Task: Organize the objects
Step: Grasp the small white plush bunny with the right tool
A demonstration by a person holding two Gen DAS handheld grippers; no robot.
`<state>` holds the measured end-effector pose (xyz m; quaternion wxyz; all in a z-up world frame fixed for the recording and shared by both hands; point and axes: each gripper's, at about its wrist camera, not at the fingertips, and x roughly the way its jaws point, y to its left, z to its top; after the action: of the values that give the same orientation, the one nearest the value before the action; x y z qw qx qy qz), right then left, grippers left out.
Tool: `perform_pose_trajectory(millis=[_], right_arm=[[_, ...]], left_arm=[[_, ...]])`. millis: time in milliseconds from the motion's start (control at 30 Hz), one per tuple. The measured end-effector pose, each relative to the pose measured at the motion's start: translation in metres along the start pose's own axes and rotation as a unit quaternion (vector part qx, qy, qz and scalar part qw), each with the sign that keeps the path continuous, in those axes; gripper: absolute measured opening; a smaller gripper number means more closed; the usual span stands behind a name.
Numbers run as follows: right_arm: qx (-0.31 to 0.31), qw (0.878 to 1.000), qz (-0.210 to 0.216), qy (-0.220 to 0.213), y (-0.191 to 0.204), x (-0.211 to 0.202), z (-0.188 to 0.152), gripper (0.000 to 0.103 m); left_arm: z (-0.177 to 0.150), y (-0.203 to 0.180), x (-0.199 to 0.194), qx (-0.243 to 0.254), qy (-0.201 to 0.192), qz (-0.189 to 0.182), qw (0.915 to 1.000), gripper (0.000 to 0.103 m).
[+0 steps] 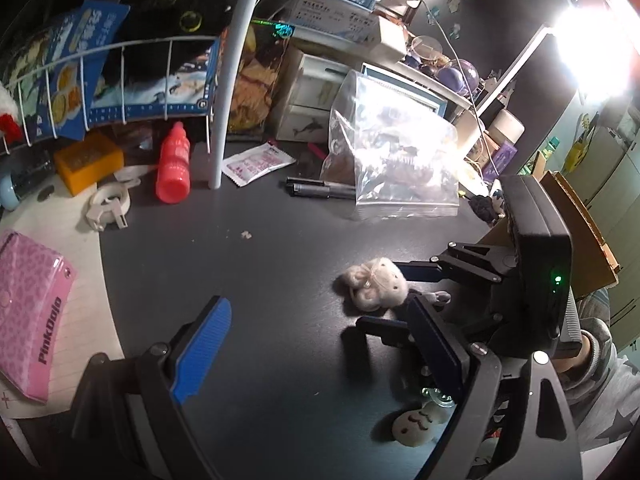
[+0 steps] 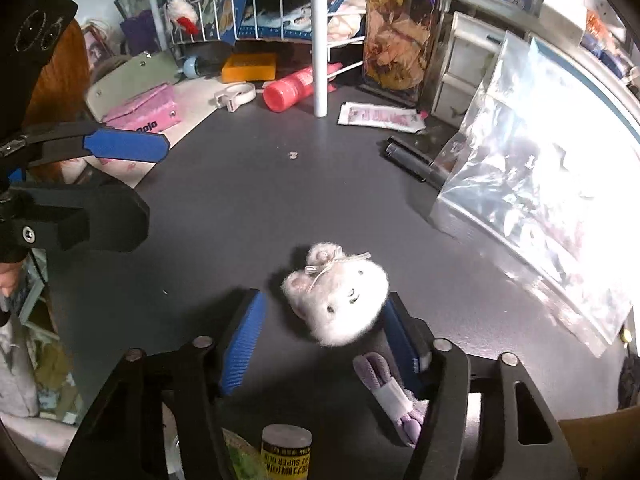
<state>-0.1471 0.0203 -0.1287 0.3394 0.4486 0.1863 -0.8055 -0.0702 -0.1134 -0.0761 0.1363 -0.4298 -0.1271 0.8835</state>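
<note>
A small fluffy white bunny plush (image 2: pixel 338 294) with a purple body lies on the dark desk (image 2: pixel 240 208). My right gripper (image 2: pixel 322 320) is open with its blue pads on either side of the plush's head. The right pad seems to touch it. In the left wrist view the same plush (image 1: pixel 376 284) lies between the right gripper's fingers (image 1: pixel 416 272). My left gripper (image 1: pixel 320 332) is open and empty, low over the desk just left of the plush. It also shows in the right wrist view (image 2: pixel 124 146). A small cream figure (image 1: pixel 416 424) lies near my left gripper's right finger.
A clear zip bag (image 1: pixel 392 160) stands at the back right, black pens (image 1: pixel 320 190) beside it. A red bottle (image 1: pixel 174 164), a white pole (image 1: pixel 228 80), a sachet (image 1: pixel 256 162), an orange box (image 1: pixel 88 162), a pink pouch (image 1: pixel 28 312) and a glue bottle (image 2: pixel 286 454) lie around.
</note>
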Motion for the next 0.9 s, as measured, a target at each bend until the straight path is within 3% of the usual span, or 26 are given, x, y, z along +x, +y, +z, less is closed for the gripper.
perform_pose_trajectory(millis=[33, 100, 267, 567, 767, 900], right_arm=[[-0.004, 1.000, -0.005, -0.001, 0.000, 0.000, 0.000, 0.046], [-0.010, 1.000, -0.004, -0.002, 0.002, 0.001, 0.001, 0.041], [-0.011, 1.000, 0.000, -0.006, 0.005, -0.001, 0.001, 0.039], [-0.032, 0.999, 0.010, -0.037, 0.020, -0.034, 0.002, 0.039], [-0.054, 0.996, 0.010, -0.066, 0.033, -0.065, 0.003, 0.039], [-0.065, 0.995, 0.006, -0.080, 0.038, -0.085, 0.001, 0.039]], left_arm=[[0.000, 0.001, 0.001, -0.002, 0.001, -0.003, 1.0000, 0.088], [0.001, 0.003, 0.004, -0.006, 0.002, -0.006, 1.0000, 0.088], [-0.001, -0.001, 0.011, 0.001, 0.015, -0.004, 0.9999, 0.088], [0.000, -0.022, 0.011, 0.003, 0.014, -0.043, 0.9990, 0.087], [0.002, -0.042, 0.000, 0.009, -0.006, -0.080, 0.9967, 0.066], [0.002, -0.054, -0.009, 0.012, -0.019, -0.087, 0.9960, 0.052]])
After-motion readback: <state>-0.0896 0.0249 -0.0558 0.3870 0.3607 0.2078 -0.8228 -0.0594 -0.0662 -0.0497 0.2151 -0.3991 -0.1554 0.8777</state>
